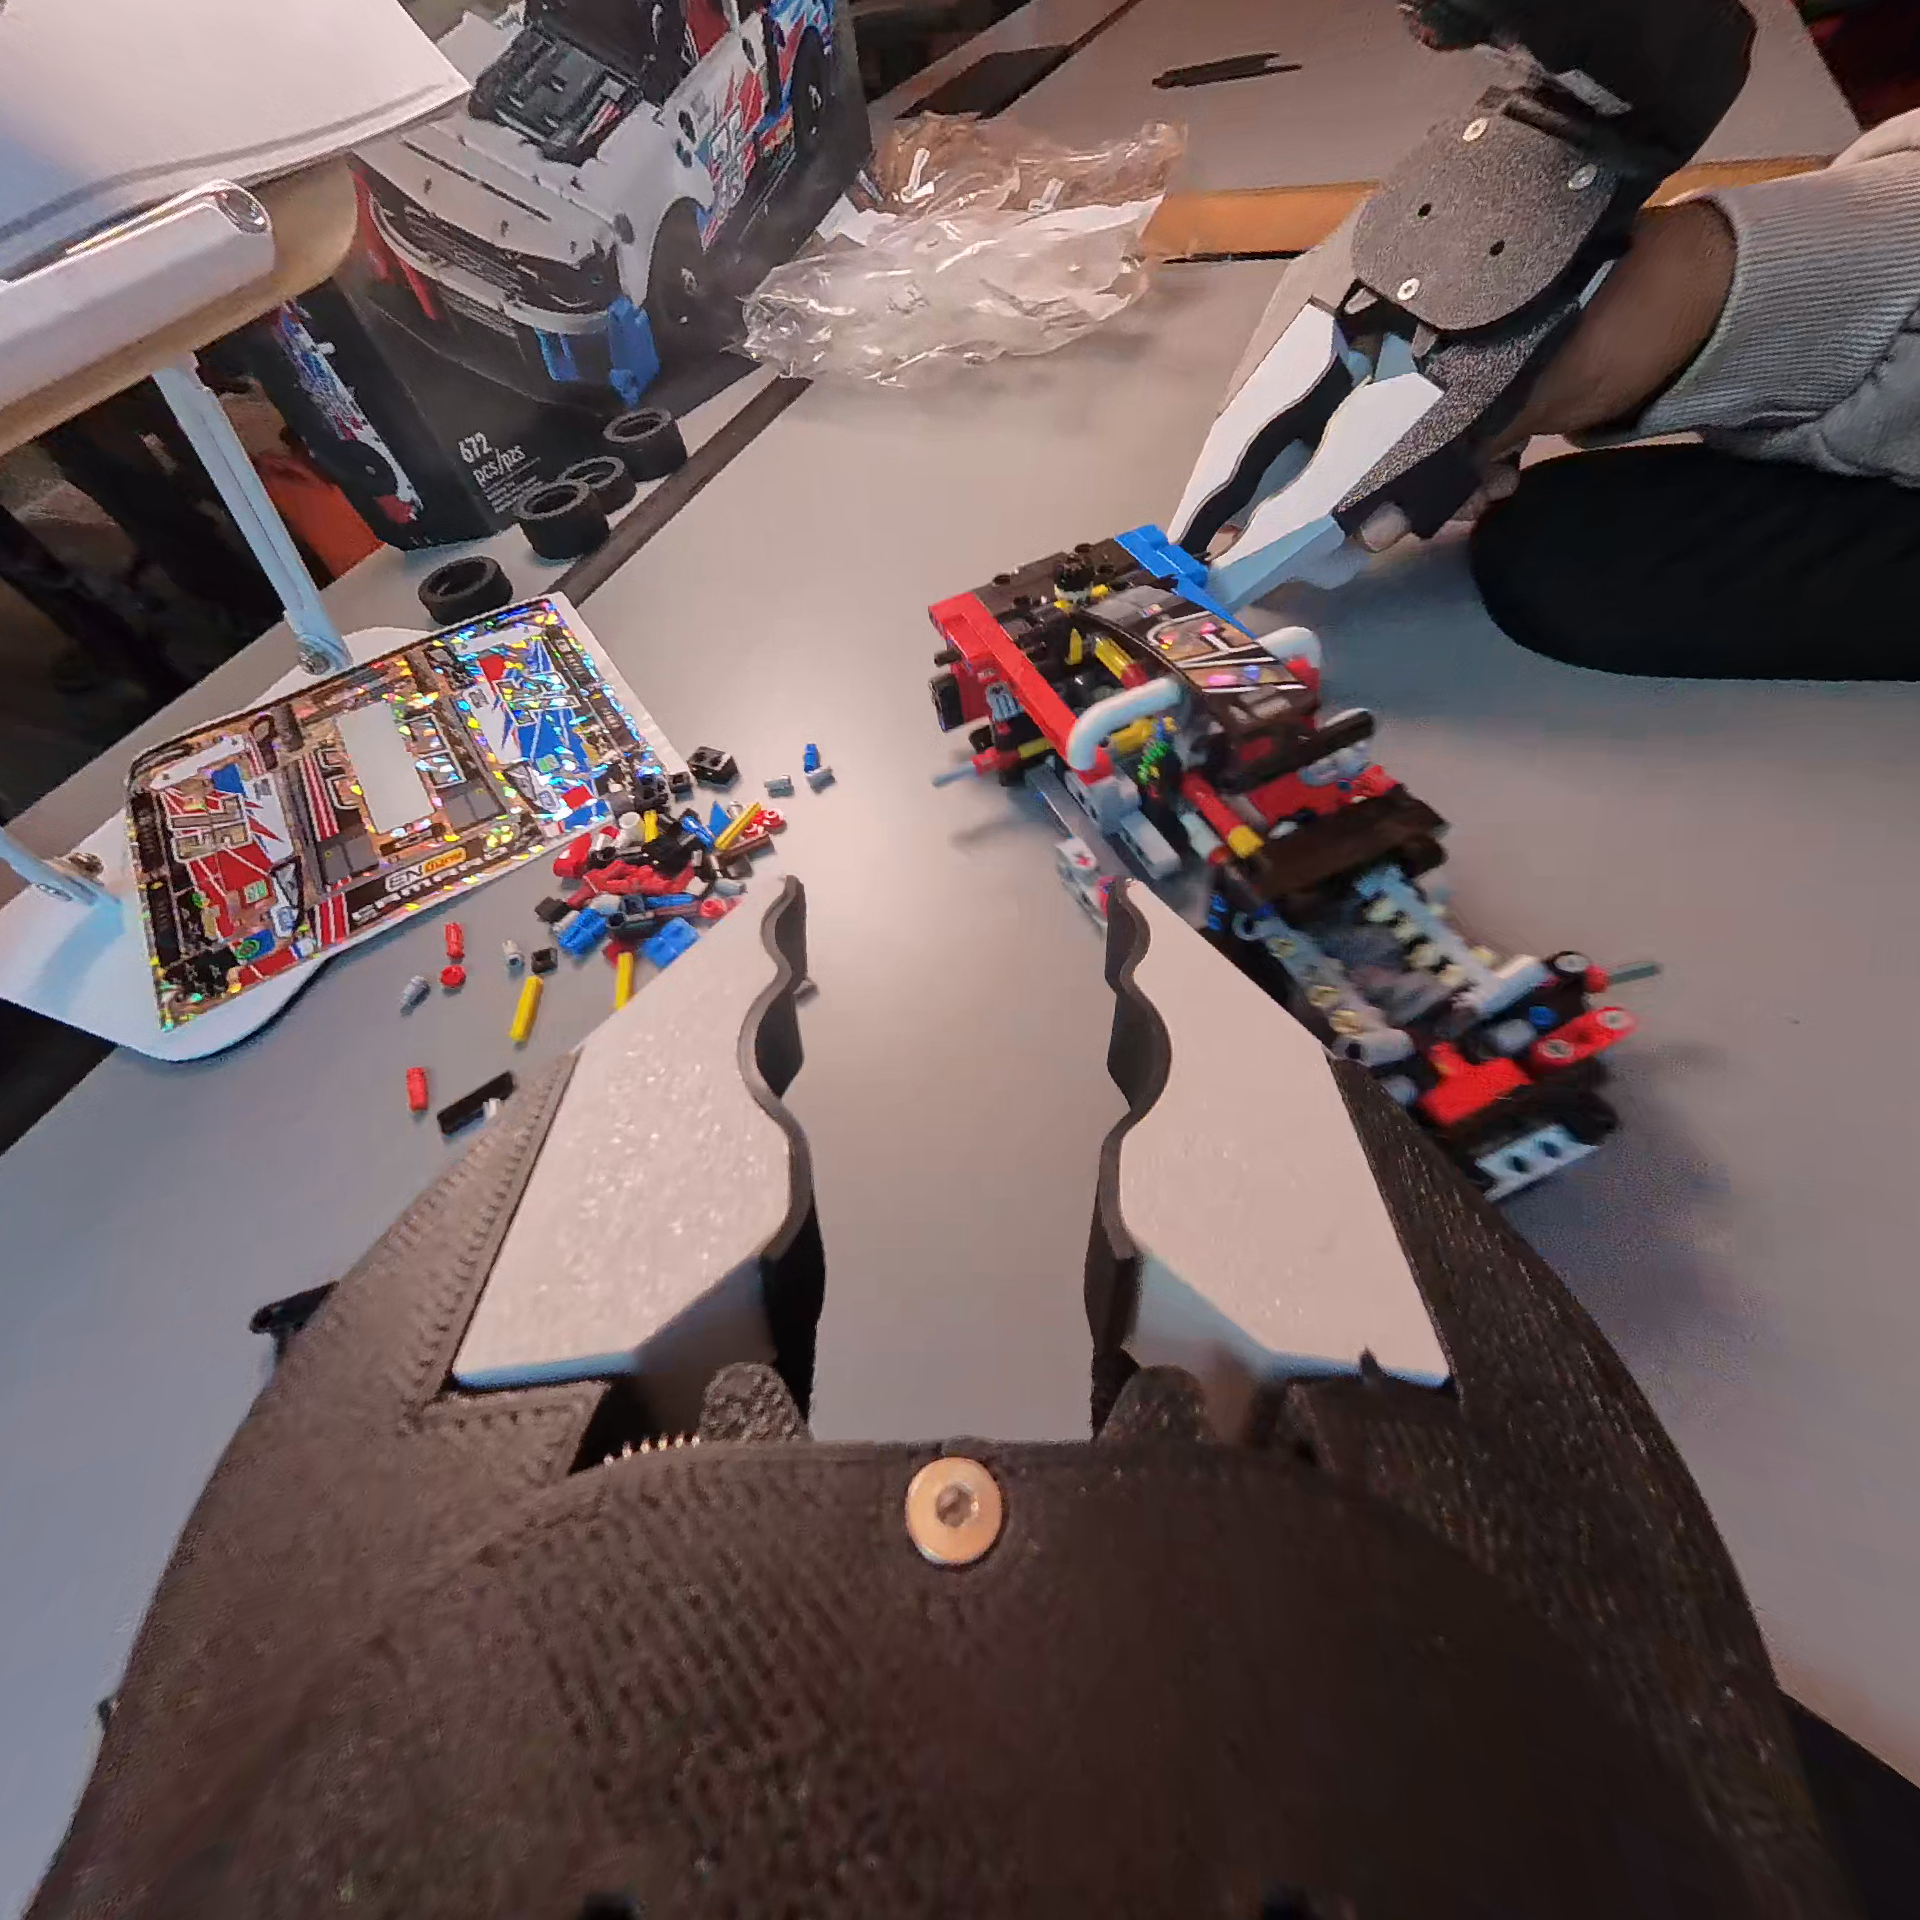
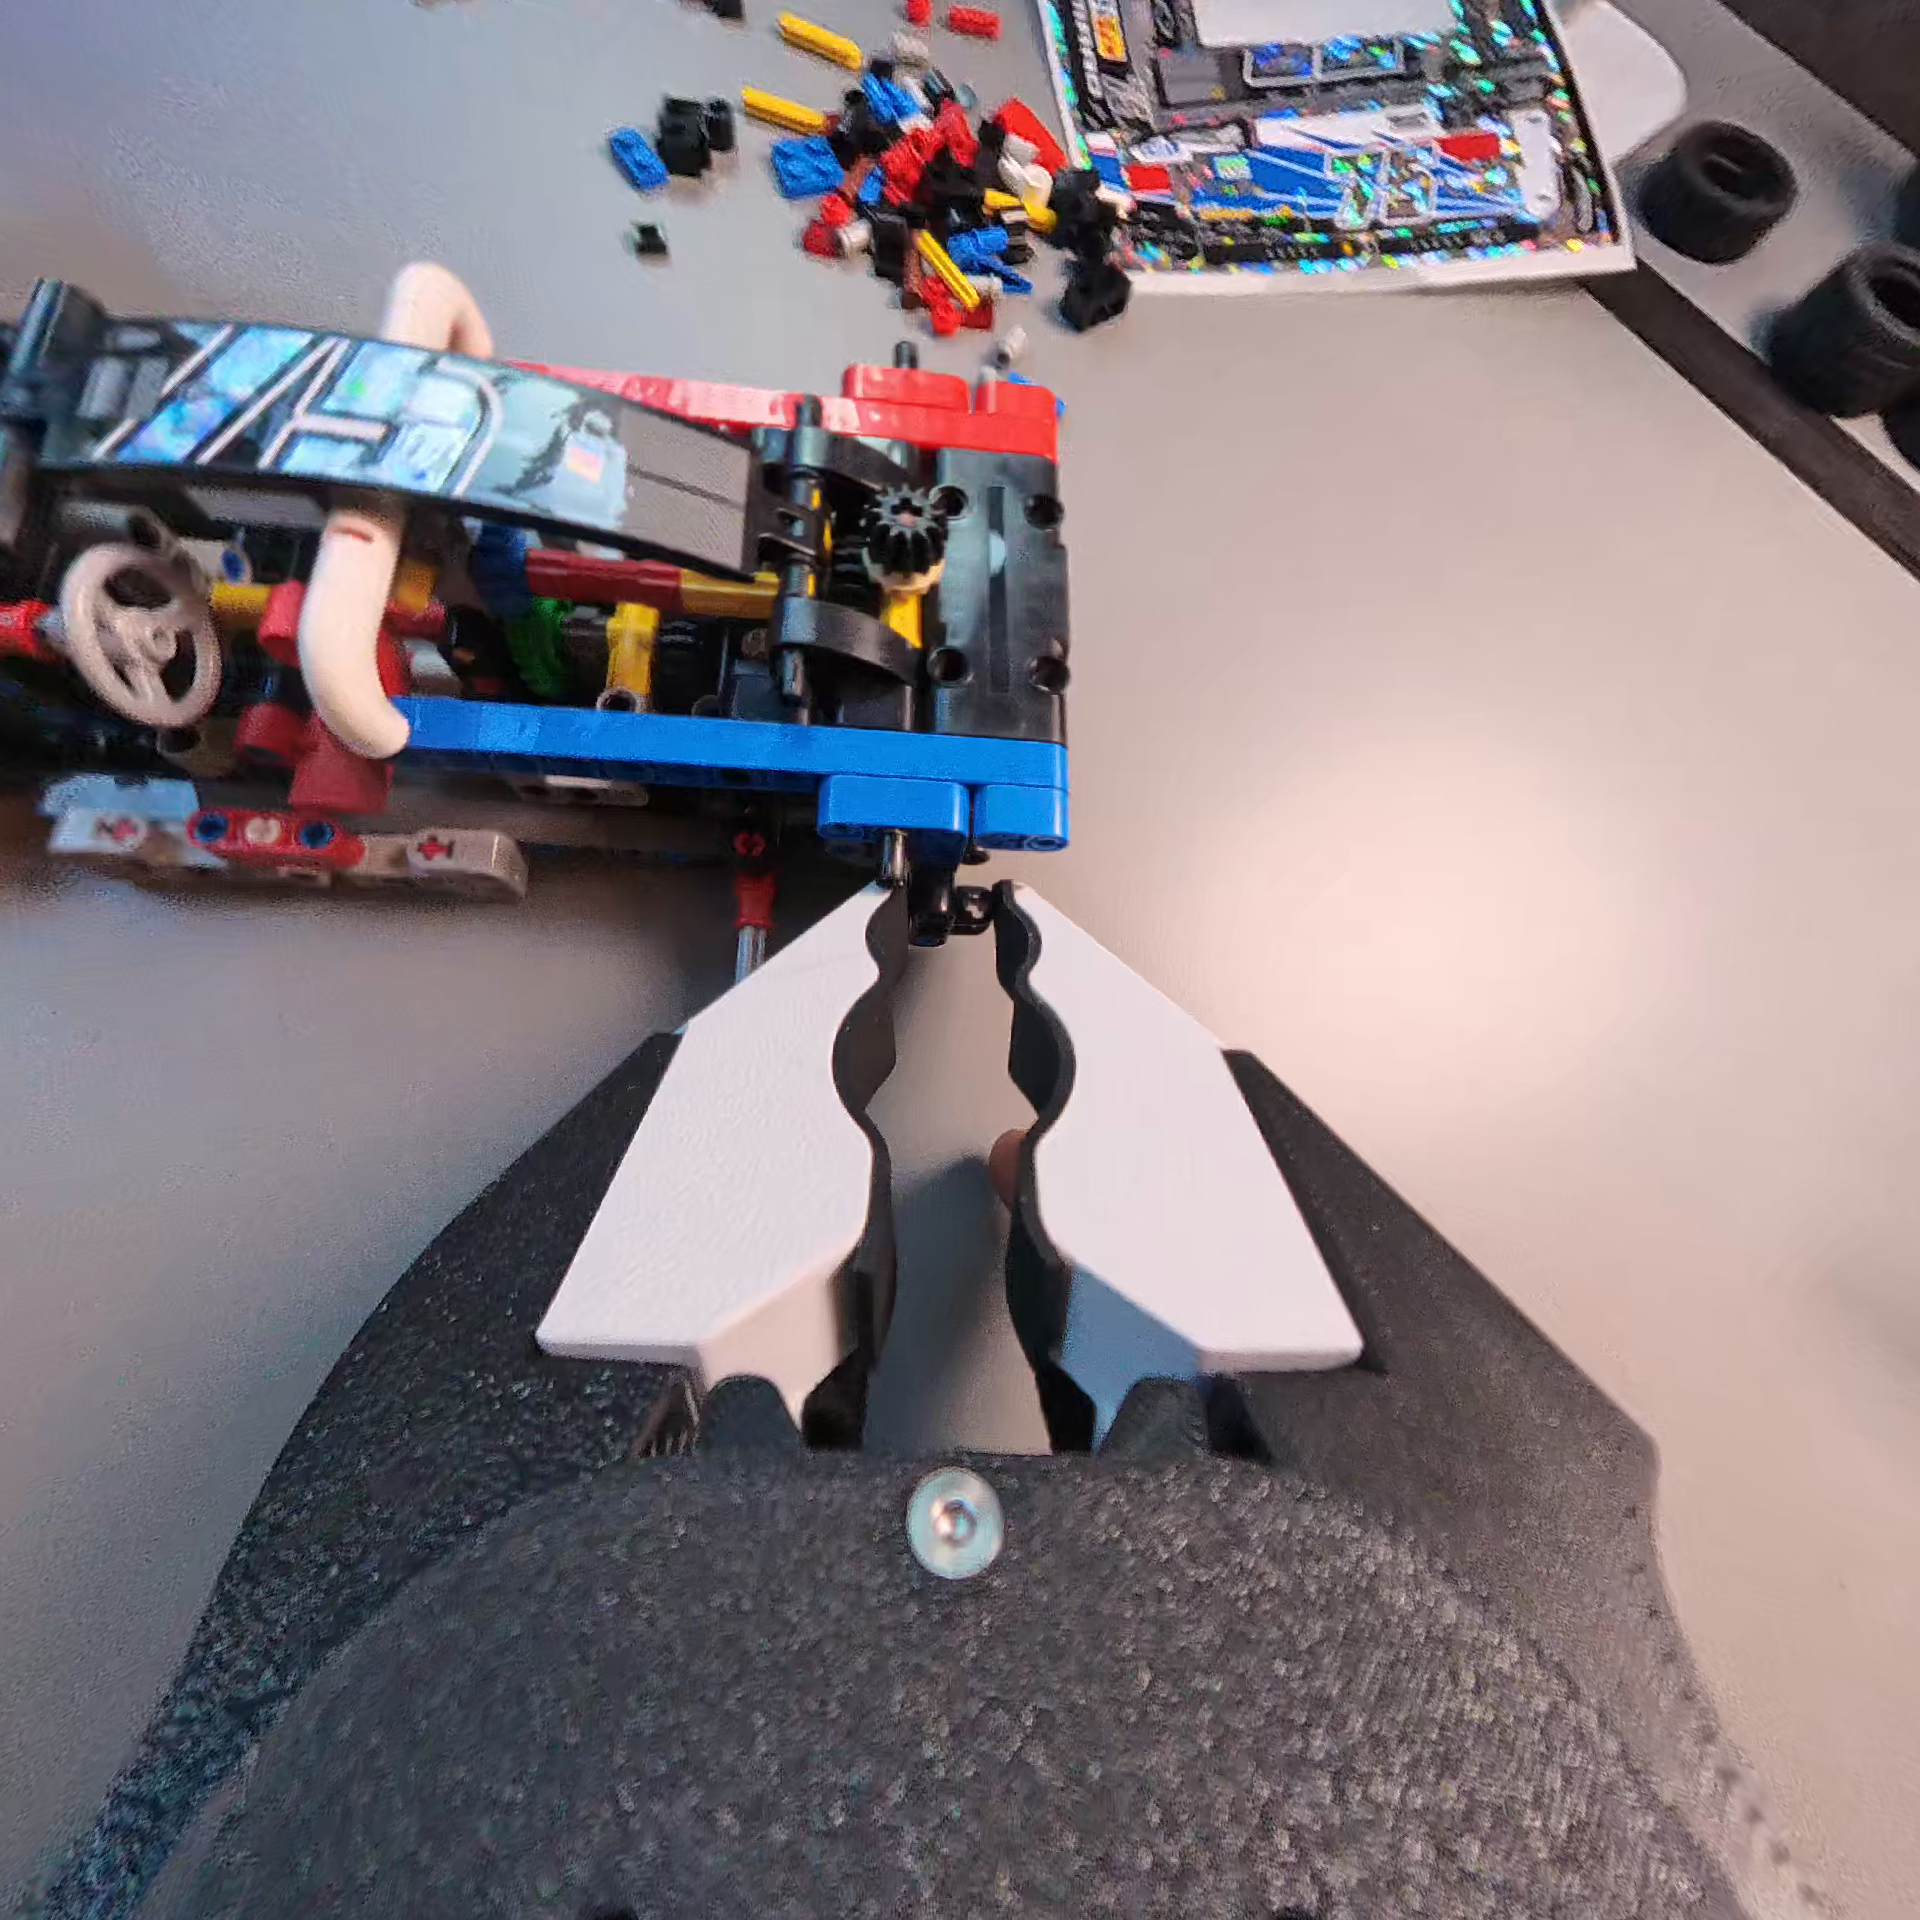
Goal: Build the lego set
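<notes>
The partly built lego car [image 1: 1247, 821] lies on its side on the grey desk [image 1: 935, 520], near the desk's middle. The right gripper [image 2: 945, 914] has its fingertips nearly closed on a small black connector piece [image 2: 951, 909] at the blue end of the car. The left gripper [image 1: 951, 914] hangs above bare desk with its jaws spread and holding nothing. Loose pieces [image 1: 644, 894] lie beside a sticker sheet [image 1: 353, 800] toward the desk's edge, near four black tyres [image 1: 582, 499].
</notes>
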A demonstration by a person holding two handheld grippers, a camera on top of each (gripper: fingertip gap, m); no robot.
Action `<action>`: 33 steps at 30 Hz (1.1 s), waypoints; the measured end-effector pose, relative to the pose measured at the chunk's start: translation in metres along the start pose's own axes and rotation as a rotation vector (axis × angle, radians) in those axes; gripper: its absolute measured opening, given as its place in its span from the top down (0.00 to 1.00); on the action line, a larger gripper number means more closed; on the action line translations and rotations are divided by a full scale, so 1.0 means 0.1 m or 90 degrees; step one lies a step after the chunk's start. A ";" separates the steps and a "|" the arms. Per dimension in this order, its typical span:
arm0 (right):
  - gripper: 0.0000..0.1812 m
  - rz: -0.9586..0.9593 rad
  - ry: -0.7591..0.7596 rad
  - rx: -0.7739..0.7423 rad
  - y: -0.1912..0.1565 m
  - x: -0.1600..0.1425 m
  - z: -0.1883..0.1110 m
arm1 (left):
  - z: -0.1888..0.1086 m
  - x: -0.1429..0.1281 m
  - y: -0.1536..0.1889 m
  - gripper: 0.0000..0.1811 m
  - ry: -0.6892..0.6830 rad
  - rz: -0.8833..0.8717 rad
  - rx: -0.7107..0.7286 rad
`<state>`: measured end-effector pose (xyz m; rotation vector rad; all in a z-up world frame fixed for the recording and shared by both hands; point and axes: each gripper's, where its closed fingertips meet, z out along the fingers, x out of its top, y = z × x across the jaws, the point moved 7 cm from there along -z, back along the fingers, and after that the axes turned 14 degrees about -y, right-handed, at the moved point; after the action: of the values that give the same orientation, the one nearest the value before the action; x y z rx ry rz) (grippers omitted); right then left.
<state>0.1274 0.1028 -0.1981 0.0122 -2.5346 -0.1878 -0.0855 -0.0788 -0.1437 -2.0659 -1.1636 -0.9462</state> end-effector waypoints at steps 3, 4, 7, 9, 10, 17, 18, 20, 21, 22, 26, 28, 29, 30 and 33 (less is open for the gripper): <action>0.92 -0.006 -0.045 -0.089 -0.18 -0.20 -0.18 | -0.09 -0.09 0.19 0.67 -0.003 -0.024 -0.022; 0.92 -0.017 -0.058 -0.110 -0.26 -0.24 -0.23 | -0.11 -0.14 0.25 0.65 -0.012 -0.028 -0.023; 0.92 -0.073 -0.073 -0.104 -0.60 -0.33 -0.35 | -0.18 -0.24 0.38 0.62 -0.032 -0.026 -0.016; 0.93 -0.104 -0.078 -0.072 -0.77 -0.36 -0.46 | -0.24 -0.30 0.45 0.60 -0.042 -0.022 -0.017; 0.92 -0.116 -0.074 -0.045 -0.83 -0.37 -0.52 | -0.27 -0.32 0.48 0.59 -0.047 -0.025 -0.021; 0.71 -0.135 0.010 0.042 -0.71 -0.25 -0.83 | -0.23 -0.46 0.49 0.53 -0.071 -0.025 -0.079; 0.64 -0.134 0.010 0.039 -0.68 -0.22 -0.81 | -0.18 -0.47 0.44 0.53 -0.082 -0.026 -0.074; 0.52 -0.139 0.003 0.039 -0.64 -0.15 -0.71 | -0.07 -0.46 0.34 0.52 -0.104 -0.027 -0.068; 0.47 -0.147 -0.007 0.039 -0.62 -0.14 -0.62 | 0.00 -0.46 0.30 0.52 -0.121 -0.024 -0.066; 0.43 -0.163 -0.020 0.044 -0.59 -0.14 -0.52 | 0.07 -0.47 0.26 0.50 -0.144 -0.022 -0.067; 0.39 -0.226 0.040 0.083 -0.43 -0.08 -0.30 | 0.30 -0.51 0.20 0.48 -0.200 0.005 -0.084; 0.46 -0.212 0.066 0.107 -0.31 -0.04 -0.29 | 0.32 -0.51 0.18 0.48 -0.198 0.008 -0.076; 0.47 -0.215 0.068 0.121 -0.26 -0.03 -0.28 | 0.32 -0.50 0.17 0.51 -0.193 0.007 -0.070; 0.52 -0.216 0.075 0.125 -0.20 -0.01 -0.27 | 0.31 -0.51 0.16 0.52 -0.187 0.005 -0.065; 0.52 -0.215 0.082 0.152 -0.09 0.03 -0.21 | 0.32 -0.53 0.14 0.52 -0.167 -0.020 -0.058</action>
<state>0.1369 0.0910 -0.1806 0.5307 -2.3956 -0.0142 -0.0832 -0.0858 -0.2064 -2.3042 -1.3099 -0.7706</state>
